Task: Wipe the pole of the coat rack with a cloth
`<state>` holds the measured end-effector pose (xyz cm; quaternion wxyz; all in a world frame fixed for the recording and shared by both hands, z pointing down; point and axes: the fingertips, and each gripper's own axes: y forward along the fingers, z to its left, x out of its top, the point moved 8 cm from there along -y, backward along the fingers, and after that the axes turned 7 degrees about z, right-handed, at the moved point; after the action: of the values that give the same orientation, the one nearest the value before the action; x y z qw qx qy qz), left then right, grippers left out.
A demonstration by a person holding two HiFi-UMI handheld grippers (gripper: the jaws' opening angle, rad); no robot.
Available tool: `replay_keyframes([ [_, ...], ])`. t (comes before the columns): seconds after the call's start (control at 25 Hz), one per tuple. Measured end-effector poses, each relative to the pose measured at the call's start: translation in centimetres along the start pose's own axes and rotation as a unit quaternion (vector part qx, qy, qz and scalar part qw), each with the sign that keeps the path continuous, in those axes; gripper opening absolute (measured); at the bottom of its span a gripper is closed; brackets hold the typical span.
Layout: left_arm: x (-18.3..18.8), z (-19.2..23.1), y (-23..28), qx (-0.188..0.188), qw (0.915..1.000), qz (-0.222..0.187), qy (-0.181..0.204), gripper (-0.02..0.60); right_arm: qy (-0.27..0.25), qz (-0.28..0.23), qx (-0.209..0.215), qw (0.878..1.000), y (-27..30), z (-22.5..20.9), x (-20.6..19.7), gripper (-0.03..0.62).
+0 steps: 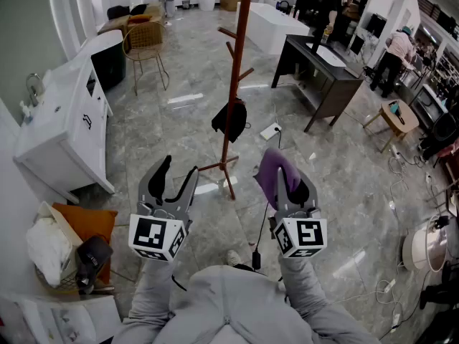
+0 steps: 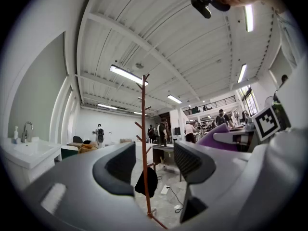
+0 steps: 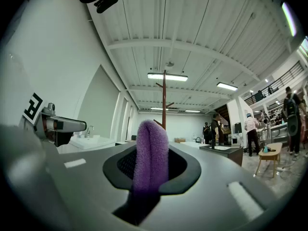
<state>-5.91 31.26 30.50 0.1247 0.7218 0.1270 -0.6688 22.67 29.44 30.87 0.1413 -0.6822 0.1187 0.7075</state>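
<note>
A tall reddish-brown coat rack (image 1: 235,63) stands on the grey floor ahead of me, with a black bag (image 1: 230,119) hanging low on its pole. The pole (image 2: 145,143) also rises between my left jaws in the left gripper view, well beyond them. My left gripper (image 1: 178,174) is open and holds nothing. My right gripper (image 1: 285,176) is shut on a purple cloth (image 1: 271,172), which folds upward between its jaws (image 3: 150,153). Both grippers hover short of the rack's base, one on each side of it. The rack's top (image 3: 164,97) shows behind the cloth.
A white sink cabinet (image 1: 61,117) stands at the left and a dark desk (image 1: 323,74) at the right. A basket with an orange cushion (image 1: 82,224) sits near my left. Cables and a power strip (image 1: 270,130) lie on the floor by the rack. Several people stand far back.
</note>
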Motion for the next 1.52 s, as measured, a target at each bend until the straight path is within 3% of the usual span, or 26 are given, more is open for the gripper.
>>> replay_keyframes([
  [0.84,-0.7,0.1,3.8,0.002,0.9998,0.017,0.005,0.267,0.020,0.007,0.014,1.000,3.2,-2.3,-1.2,0.067],
  [1.52,-1.8,-1.3,12.2,0.054,0.9976,0.043,-0.002,0.267,0.040,0.032,0.078,0.996,11.5,-9.1,-4.0,0.067],
])
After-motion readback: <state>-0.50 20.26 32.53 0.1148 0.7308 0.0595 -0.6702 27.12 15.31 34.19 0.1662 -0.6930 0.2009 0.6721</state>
